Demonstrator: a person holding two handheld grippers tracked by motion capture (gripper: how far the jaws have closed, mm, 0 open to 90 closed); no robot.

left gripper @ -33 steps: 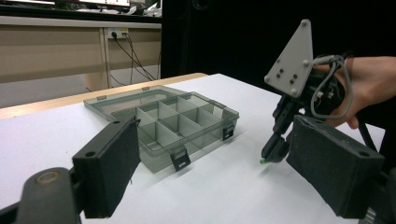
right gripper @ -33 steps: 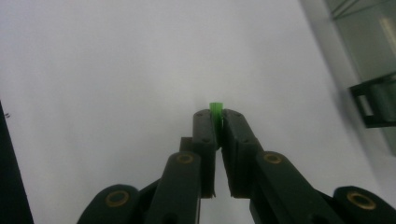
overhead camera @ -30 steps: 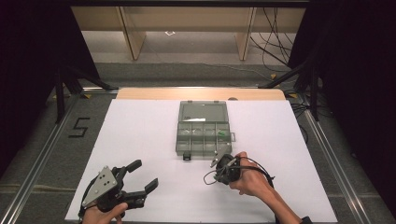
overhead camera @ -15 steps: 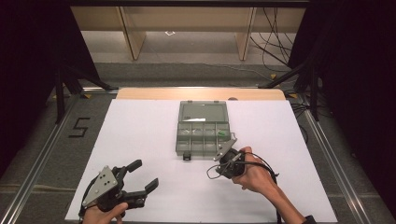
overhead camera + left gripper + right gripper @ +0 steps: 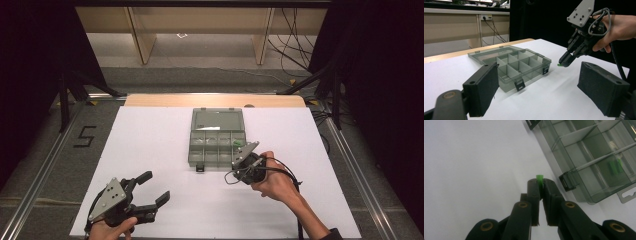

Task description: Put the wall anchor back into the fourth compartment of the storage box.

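Note:
A clear grey compartment box (image 5: 217, 141) lies open on the white table, its lid folded back. My right gripper (image 5: 540, 183) is shut on a small green piece (image 5: 539, 179), whose tip pokes out between the pads. From the left gripper view that green piece (image 5: 559, 65) hangs above the table just off the box's (image 5: 516, 67) front right corner. Another green piece (image 5: 616, 165) lies inside one compartment of the box (image 5: 596, 160). My left gripper (image 5: 150, 189) rests at the table's near left, open and holding nothing, its pads (image 5: 482, 88) spread wide.
The white table top (image 5: 150, 145) has free room left and in front of the box. A wooden strip (image 5: 215, 100) runs along its far edge. Metal rails (image 5: 45, 165) flank the table, and cables (image 5: 295, 45) lie on the floor behind.
My right gripper has lifted slightly with the green piece, staying at the box's front right corner. The left gripper has kept still.

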